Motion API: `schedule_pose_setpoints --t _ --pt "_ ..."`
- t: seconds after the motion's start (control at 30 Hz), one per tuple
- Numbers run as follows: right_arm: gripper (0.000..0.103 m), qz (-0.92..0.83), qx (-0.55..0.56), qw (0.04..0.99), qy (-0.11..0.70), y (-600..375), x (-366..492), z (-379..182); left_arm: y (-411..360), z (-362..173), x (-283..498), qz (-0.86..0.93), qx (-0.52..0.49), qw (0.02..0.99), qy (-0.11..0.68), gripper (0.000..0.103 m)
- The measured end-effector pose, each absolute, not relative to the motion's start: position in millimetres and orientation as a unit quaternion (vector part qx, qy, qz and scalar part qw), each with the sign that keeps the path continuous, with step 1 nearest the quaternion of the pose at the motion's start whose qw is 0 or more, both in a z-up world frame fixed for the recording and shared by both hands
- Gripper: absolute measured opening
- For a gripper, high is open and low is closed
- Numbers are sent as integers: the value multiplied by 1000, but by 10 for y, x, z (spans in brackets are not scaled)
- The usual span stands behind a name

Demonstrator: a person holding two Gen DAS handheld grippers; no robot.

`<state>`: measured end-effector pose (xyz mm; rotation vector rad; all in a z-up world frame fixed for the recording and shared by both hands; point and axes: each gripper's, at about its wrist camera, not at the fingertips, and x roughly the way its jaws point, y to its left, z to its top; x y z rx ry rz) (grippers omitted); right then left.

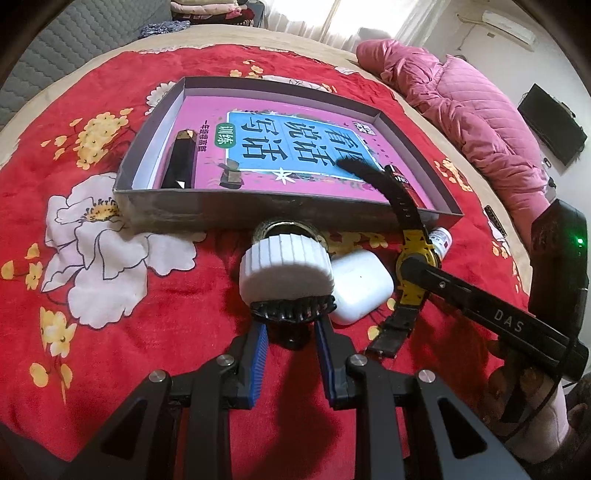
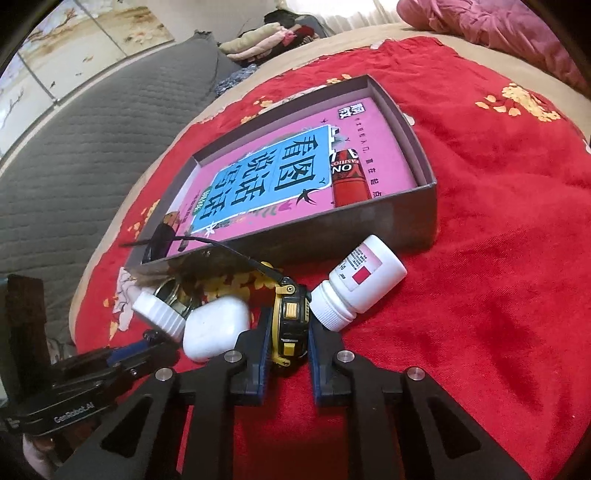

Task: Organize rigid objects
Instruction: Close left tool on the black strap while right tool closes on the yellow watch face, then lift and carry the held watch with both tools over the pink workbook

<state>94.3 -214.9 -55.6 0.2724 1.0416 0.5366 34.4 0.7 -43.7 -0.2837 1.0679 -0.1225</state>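
My right gripper is clamped on the black-and-yellow wristwatch; my left gripper clamps the black comb under the white cap.

A bed under a red floral blanket; grey quilted headboard far left, bright curtained window beyond.

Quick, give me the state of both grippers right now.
Left gripper: shut on the black comb-like piece under the white ribbed cap.
Right gripper: shut on the yellow-and-black wristwatch.

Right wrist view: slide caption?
Right claw shut on the watch, beside a pill bottle and open box.
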Motion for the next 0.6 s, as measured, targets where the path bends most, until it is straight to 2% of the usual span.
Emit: schedule_pose_setpoints --t 0.27,0.3,0.33,0.6 --pt "17 261 147 817 493 -2187 961 -565 -34 -475 391 -50 -130 848 511 25" --pt "17 262 149 817 493 -2194 961 -567 -38 -477 390 -49 -128 849 510 23" --pt "17 263 150 816 493 -2197 961 -565 -46 -474 390 -48 -126 850 510 16" --pt "17 279 143 814 489 -2146 934 -539 -30 -441 357 -56 -131 851 505 16"
